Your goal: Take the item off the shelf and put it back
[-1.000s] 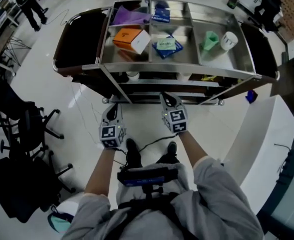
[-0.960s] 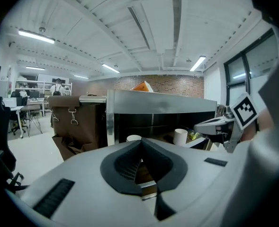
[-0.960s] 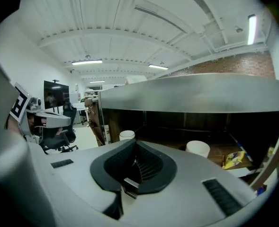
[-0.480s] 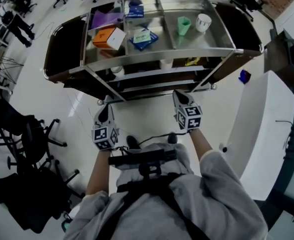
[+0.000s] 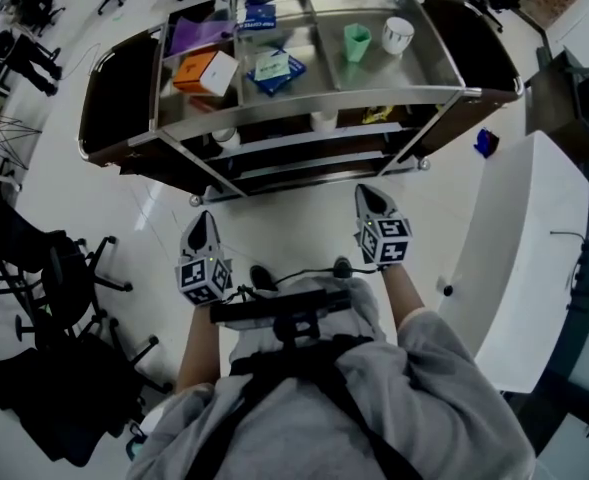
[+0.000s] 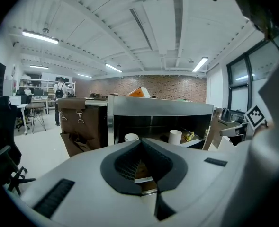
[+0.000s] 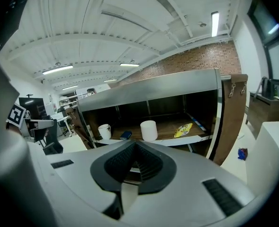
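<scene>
**Both grippers empty, all items on the cart**

Can't tell which item is meant, and nothing is picked up. The cart (image 5: pixel 304 106) has a mid shelf w/ a white cup (image 5: pixel 323 120) near its centre. A mug (image 5: pixel 225 136) sits to the cup's left and a yellow packet (image 5: pixel 377 114) to its right. The right gripper view adds a small dark-blue thing (image 7: pixel 125 135) btwn mug and cup.

The top tray is split into compartments:
- **Left:** an orange box (image 5: pixel 202 71) w/ a white end, and a purple bag (image 5: pixel 199 36) behind it.
- **Middle:** a blue packet (image 5: pixel 274 69), and a blue box (image 5: pixel 259 16) behind it.
- **Right:** a green cup (image 5: pixel 356 41) beside a pale cup (image 5: pixel 397 34).

The right gripper (image 5: pixel 368 196) has its jaws pressed together w/ nothing btwn them. It is held in front of the cart, apart from it, facing the mid shelf. The left gripper (image 5: pixel 203 220) is the same, jaws together & empty, also clear of the cart.

Further out, brown side panels (image 5: pixel 119 93) hang at the cart's ends. A small blue object (image 5: pixel 485 143) lies on the floor by the cart's right end. A white counter (image 5: pixel 534 228) stands at right and office chairs (image 5: pixel 64 258) at left.
</scene>
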Demonstrator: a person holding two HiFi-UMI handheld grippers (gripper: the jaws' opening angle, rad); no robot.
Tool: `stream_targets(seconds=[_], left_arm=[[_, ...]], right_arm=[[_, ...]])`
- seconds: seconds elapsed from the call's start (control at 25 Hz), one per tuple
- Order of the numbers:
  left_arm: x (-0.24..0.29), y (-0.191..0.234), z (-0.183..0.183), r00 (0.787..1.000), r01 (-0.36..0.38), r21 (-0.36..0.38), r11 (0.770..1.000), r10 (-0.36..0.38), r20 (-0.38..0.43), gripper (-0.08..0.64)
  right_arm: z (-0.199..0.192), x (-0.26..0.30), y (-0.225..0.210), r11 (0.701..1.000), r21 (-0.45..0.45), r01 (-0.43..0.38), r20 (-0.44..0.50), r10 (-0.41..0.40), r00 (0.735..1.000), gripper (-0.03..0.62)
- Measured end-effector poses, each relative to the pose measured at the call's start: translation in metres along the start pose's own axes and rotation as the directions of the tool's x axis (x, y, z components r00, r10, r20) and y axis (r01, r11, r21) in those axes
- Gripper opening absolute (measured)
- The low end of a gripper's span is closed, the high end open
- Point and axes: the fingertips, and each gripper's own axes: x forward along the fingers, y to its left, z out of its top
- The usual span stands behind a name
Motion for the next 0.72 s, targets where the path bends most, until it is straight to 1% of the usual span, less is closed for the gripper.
stream_targets(seconds=[0.12,0.2,0.32,0.52,0.72], left_arm=[[-0.003,0.006,-0.004,1.0,-0.011,-0.006,1.0,0.011,-0.009,0.006],[-0.003,0.008,-0.004,1.0,-0.017,-0.005,1.0,0.016,-0.02,0.007],[0.001,0.01,-0.005,1.0,-0.012,-0.003,1.0,0.012,-0.015,0.006],[0.005,0.004,-0.005,1.0,0.0,0.001,1.0,0.0,-0.011,0.007],[0.002,-0.002,0.003,0.999,-0.014,0.006,1.0,0.014,-0.037,0.007]], right_arm=[[-0.001,-0.001,-0.001,1.0,0.004,0.004,-0.003,-0.004,1.0,0.006],[-0.001,0.0,0.0,1.0,-0.005,0.004,-0.006,-0.004,1.0,0.006],[0.0,0.001,0.001,1.0,-0.021,0.002,-0.007,-0.002,1.0,0.006],[-0.003,0.001,0.001,1.0,-0.025,-0.001,-0.01,0.001,1.0,0.006],[-0.006,0.001,0.001,1.0,-0.02,-0.001,-0.015,0.001,1.0,0.006]])
